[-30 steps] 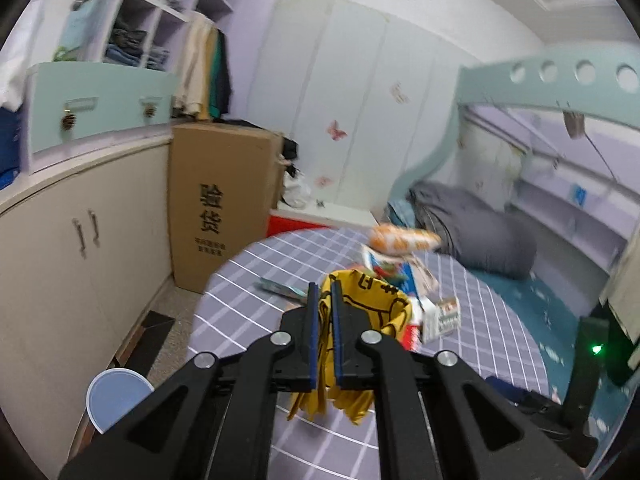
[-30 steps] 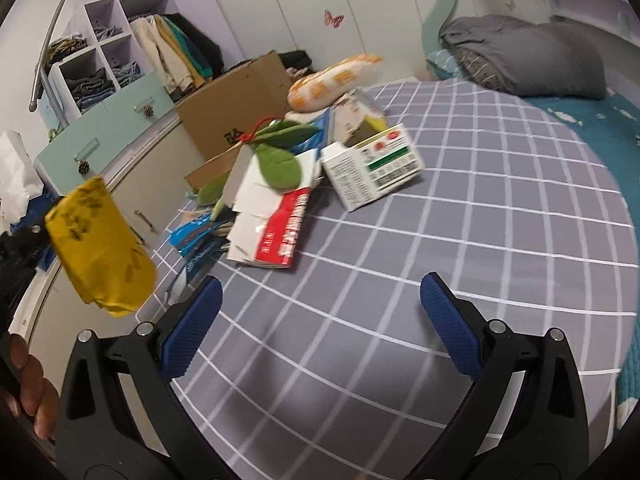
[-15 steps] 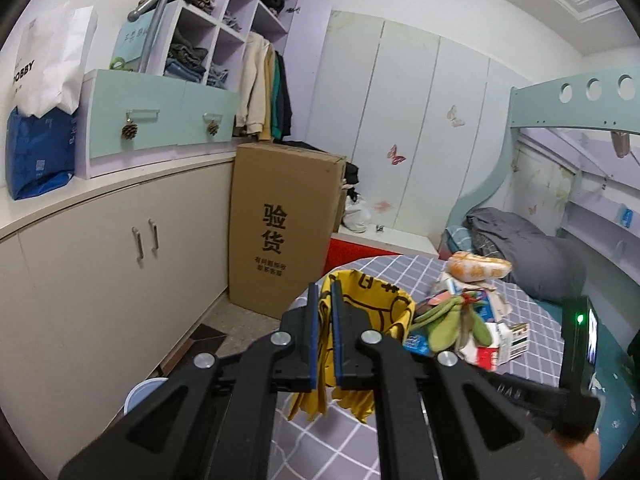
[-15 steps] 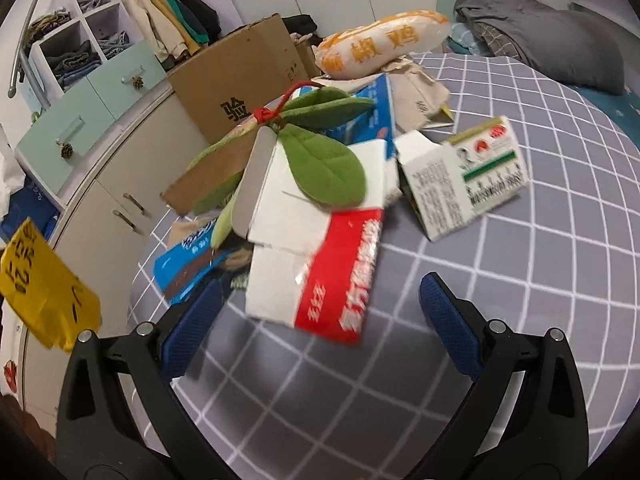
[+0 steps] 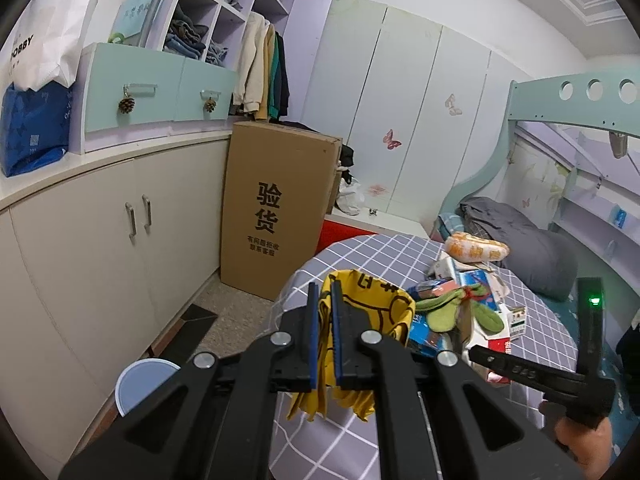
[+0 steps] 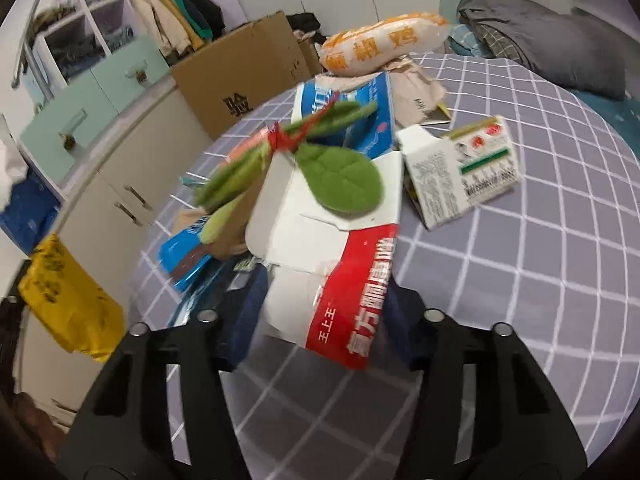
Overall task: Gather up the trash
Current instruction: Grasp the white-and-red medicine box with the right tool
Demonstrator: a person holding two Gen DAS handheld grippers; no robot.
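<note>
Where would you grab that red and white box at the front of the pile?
By its near red end, coming from the front edge of the table, probably. That end sticks out of the pile toward the right gripper, flattish and with nothing on it, while a green leaf lies on the far white part. The jaws are already closing around it.

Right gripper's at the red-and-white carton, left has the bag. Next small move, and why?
Probably finish closing the right gripper on the red-and-white carton: its jaws are closing with the carton's near end between them. The left gripper is shut on the yellow bag, held at the table edge, ready to receive it.
</note>
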